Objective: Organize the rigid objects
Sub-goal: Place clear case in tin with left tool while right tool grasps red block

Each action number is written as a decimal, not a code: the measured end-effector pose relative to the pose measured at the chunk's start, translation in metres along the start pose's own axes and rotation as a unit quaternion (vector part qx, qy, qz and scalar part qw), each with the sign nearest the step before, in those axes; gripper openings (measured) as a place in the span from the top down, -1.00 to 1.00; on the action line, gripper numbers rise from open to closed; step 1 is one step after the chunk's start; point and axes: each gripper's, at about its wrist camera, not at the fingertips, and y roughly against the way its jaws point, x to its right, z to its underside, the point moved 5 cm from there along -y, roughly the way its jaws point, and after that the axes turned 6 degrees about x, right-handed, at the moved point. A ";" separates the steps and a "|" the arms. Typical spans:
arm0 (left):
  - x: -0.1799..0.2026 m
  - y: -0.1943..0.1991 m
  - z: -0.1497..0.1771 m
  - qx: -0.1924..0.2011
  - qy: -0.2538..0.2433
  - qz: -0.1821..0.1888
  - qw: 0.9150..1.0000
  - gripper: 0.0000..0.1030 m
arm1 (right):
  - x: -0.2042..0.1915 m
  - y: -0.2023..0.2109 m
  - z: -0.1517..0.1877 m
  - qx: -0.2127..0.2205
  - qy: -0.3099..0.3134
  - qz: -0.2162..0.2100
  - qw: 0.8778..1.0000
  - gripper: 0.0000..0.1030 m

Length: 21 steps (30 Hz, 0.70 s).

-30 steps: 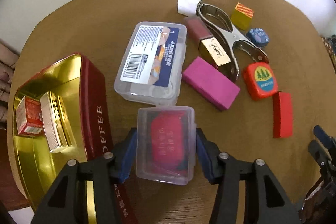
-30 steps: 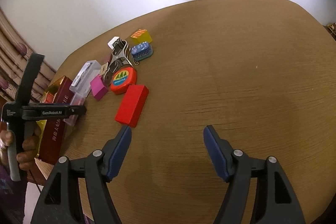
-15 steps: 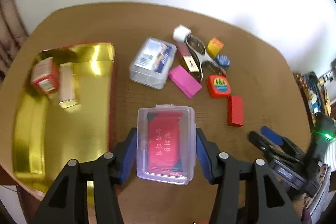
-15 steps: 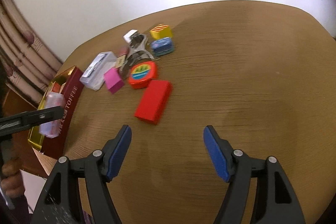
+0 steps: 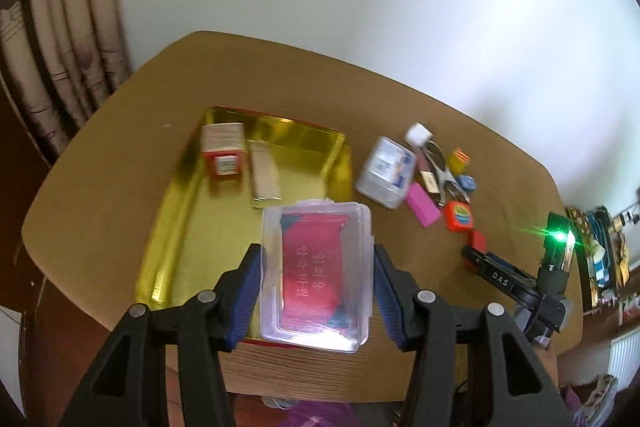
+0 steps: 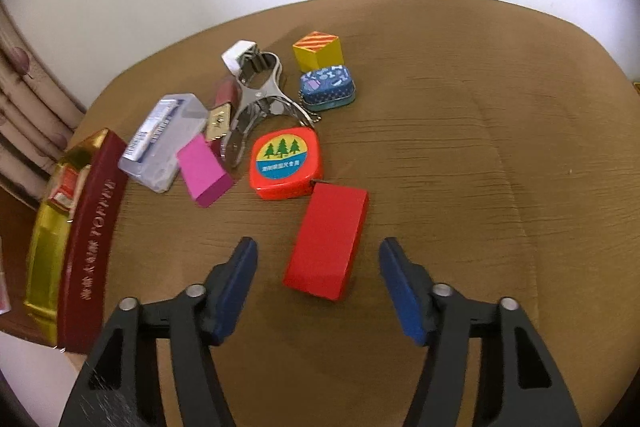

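The left hand-held gripper (image 5: 316, 277) clamps a clear plastic case (image 5: 316, 277) with a red insert, held above the gold tin tray (image 5: 172, 227) on the wooden tabletop (image 6: 480, 147). The right hand-held gripper (image 6: 318, 269) has just been closing; its blue pads straddle a red block (image 6: 328, 239) lying on the tabletop, not touching it.
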 end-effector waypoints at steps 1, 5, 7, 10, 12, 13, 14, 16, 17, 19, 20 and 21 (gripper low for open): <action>-0.007 0.000 -0.001 0.001 0.003 -0.007 1.000 -0.05 | 0.000 -0.002 0.000 -0.002 0.002 0.009 1.000 0.06; -0.020 -0.006 -0.004 0.004 -0.006 -0.027 1.000 -0.05 | -0.001 -0.006 -0.002 -0.006 0.012 0.025 1.000 0.43; -0.022 -0.011 -0.008 0.006 -0.017 -0.035 0.999 -0.05 | 0.000 -0.007 -0.003 -0.007 0.014 0.024 1.000 0.44; -0.018 -0.024 -0.016 0.006 -0.037 -0.035 0.999 -0.05 | 0.002 -0.003 -0.001 -0.003 0.017 0.015 1.000 0.44; -0.013 -0.041 -0.025 0.008 -0.055 -0.038 0.998 -0.05 | 0.004 0.002 -0.001 -0.002 0.013 0.007 1.000 0.44; -0.011 -0.048 -0.028 0.005 -0.058 -0.031 0.998 -0.05 | 0.006 0.005 -0.001 0.001 0.008 0.003 1.000 0.44; -0.007 -0.062 -0.034 -0.002 -0.062 -0.016 0.998 -0.05 | 0.009 0.008 0.000 0.002 0.003 0.000 1.000 0.44; -0.004 -0.083 -0.040 -0.016 -0.062 -0.012 0.998 -0.05 | 0.015 0.017 0.002 0.003 -0.010 -0.009 1.000 0.44; -0.003 -0.093 -0.043 -0.023 -0.065 -0.008 0.998 -0.05 | 0.018 0.020 0.002 0.004 -0.014 -0.012 1.000 0.44; -0.003 -0.112 -0.046 -0.037 -0.064 -0.015 0.997 -0.05 | 0.023 0.027 0.002 0.007 -0.024 -0.018 1.000 0.44; -0.001 -0.121 -0.046 -0.044 -0.068 -0.012 0.997 -0.05 | 0.024 0.028 0.001 0.009 -0.027 -0.020 0.999 0.44; 0.000 -0.131 -0.047 -0.052 -0.073 -0.011 0.996 -0.05 | 0.025 0.031 0.000 0.012 -0.027 -0.020 0.999 0.44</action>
